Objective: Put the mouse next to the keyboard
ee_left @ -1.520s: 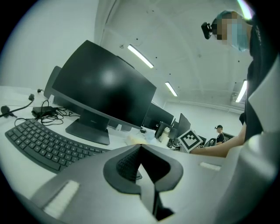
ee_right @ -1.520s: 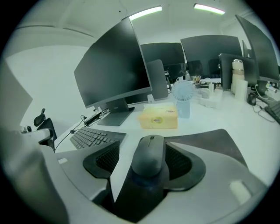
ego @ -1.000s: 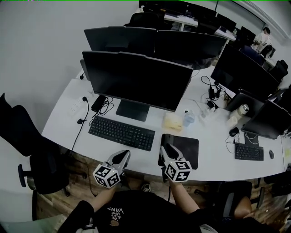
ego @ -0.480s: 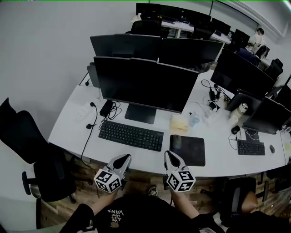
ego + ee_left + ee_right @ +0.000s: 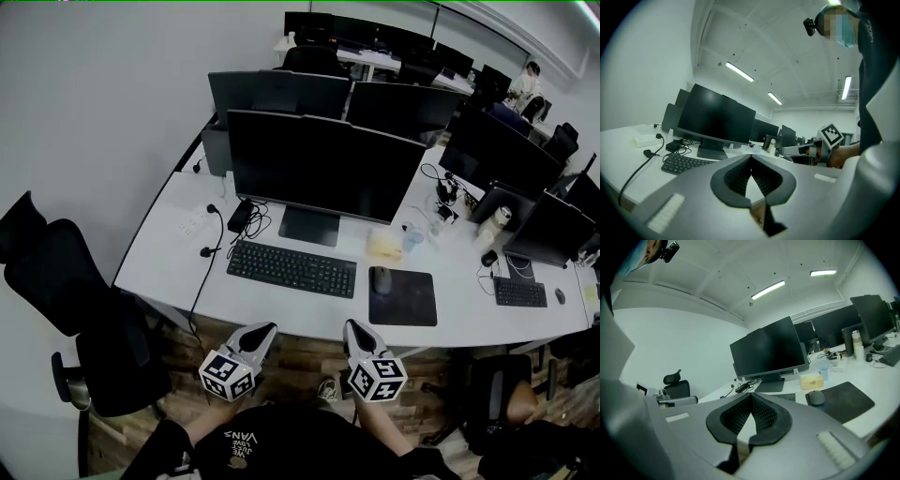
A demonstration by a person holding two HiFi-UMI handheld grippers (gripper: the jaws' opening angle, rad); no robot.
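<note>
Left gripper and right gripper, both pressed together and empty short of the keyboard, could shove the mouse beside it away if unopened.

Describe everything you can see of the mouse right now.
The mouse is small, rounded and dark grey, matte plastic by its look, with no cable visible. It lies flat, right side up, on the far left corner of the black pad, just right of the keyboard, with a gap between them. Only the pad touches it; nothing holds it.
</note>
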